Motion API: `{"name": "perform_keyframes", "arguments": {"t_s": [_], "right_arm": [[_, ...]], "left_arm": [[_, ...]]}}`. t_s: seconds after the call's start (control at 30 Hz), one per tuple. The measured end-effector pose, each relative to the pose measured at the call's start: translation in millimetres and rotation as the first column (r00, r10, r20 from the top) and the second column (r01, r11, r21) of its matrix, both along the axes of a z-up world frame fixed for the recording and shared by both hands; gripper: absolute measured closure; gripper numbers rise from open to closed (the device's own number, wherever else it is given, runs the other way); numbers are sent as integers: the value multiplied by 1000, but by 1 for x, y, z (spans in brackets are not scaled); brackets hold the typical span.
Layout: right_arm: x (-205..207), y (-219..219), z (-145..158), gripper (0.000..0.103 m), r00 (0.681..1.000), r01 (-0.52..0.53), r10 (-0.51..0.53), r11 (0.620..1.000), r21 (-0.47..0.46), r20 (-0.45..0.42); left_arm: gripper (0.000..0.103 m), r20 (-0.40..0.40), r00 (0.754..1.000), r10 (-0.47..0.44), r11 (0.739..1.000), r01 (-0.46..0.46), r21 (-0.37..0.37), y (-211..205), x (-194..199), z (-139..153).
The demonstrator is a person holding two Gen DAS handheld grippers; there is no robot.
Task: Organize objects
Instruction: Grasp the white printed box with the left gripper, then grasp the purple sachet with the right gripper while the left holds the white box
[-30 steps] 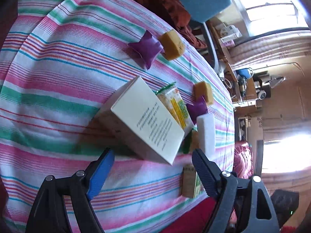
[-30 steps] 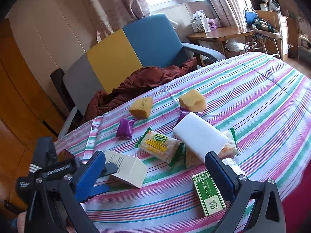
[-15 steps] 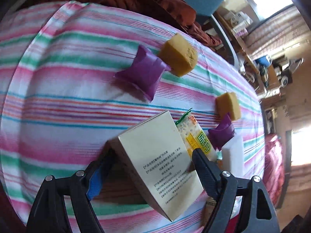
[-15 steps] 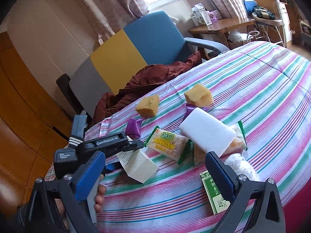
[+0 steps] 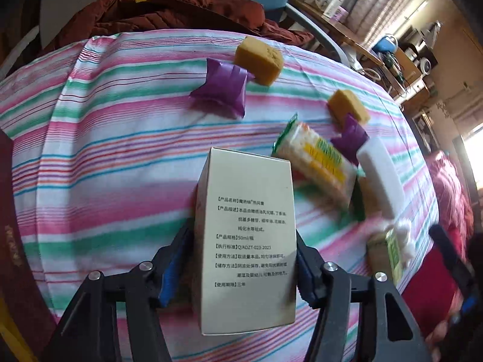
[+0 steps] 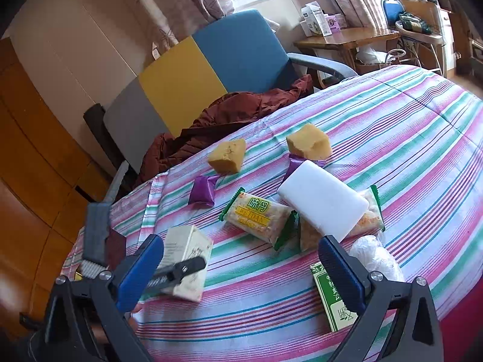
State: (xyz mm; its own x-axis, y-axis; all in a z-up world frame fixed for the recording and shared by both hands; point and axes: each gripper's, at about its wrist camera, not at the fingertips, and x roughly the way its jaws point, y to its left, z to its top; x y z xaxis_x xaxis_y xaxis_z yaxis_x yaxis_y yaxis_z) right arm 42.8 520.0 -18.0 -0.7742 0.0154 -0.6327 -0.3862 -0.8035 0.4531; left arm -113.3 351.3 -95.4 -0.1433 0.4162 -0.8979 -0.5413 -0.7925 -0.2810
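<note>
Right hand-held gripper (image 6: 241,267) open, over striped cloth (image 6: 407,150), snacks

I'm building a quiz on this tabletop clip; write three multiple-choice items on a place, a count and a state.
1. Where does the white rectangular foam block lie?
A. on a clear snack packet
B. on the chair
C. on the floor

2. How many yellow sponge cubes are on the striped tablecloth?
A. one
B. two
C. four

3. What is the left gripper doing?
A. hanging open
B. shut on the cream printed carton
C. out of view

Answers: 1 A, a clear snack packet shows under its end. 2 B, one sponge cube and another sponge cube. 3 B, both blue pads press the carton's sides.
</note>
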Motion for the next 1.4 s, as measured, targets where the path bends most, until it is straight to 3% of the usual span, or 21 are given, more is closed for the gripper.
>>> {"name": "perform_keyframes", "arguments": {"t_s": [0.07,0.13,0.33,0.43,0.57,0.73,0.83,1.13,1.2,1.23,1.27,1.4], "right_arm": [[-2,-2,-2,0,1000,-8,7,1000,8,18],[-5,-5,-3,0,999,-20,19,1000,24,43],[-23,-16,-10,0,985,-111,106,993,34,137],[-40,-24,-6,11,973,-166,158,985,35,166],[-74,-33,3,24,957,-239,222,968,74,187],[-137,-43,-1,27,933,-313,285,944,104,221],[-174,-51,-13,29,917,-343,304,931,123,257],[-245,-44,-55,31,919,-265,228,961,77,322],[-254,-42,-60,37,922,-247,212,967,69,322],[-257,-42,-62,49,922,-245,212,967,65,325],[-261,-42,-65,66,916,-253,218,965,64,336],[-258,-45,-66,67,902,-289,242,954,84,358]], "left_arm": [[42,-23,1000,-20,1000,20,0,-12,9,1],[52,-34,999,-16,1000,15,-5,-25,18,1],[52,-76,996,-48,999,49,5,-50,40,2],[53,-118,990,-81,996,83,12,-58,50,4],[53,-166,979,-117,993,120,13,-63,60,3],[53,-176,979,-106,991,118,60,-74,61,3],[53,-220,967,-127,989,140,43,-74,68,1],[53,-267,953,-143,987,159,39,-72,73,-1],[53,-272,952,-144,986,160,38,-72,73,-1],[53,-274,951,-146,986,163,38,-72,73,-1],[53,-276,950,-147,986,163,38,-72,74,-1],[53,-277,950,-146,986,163,40,-72,74,-1]]}}
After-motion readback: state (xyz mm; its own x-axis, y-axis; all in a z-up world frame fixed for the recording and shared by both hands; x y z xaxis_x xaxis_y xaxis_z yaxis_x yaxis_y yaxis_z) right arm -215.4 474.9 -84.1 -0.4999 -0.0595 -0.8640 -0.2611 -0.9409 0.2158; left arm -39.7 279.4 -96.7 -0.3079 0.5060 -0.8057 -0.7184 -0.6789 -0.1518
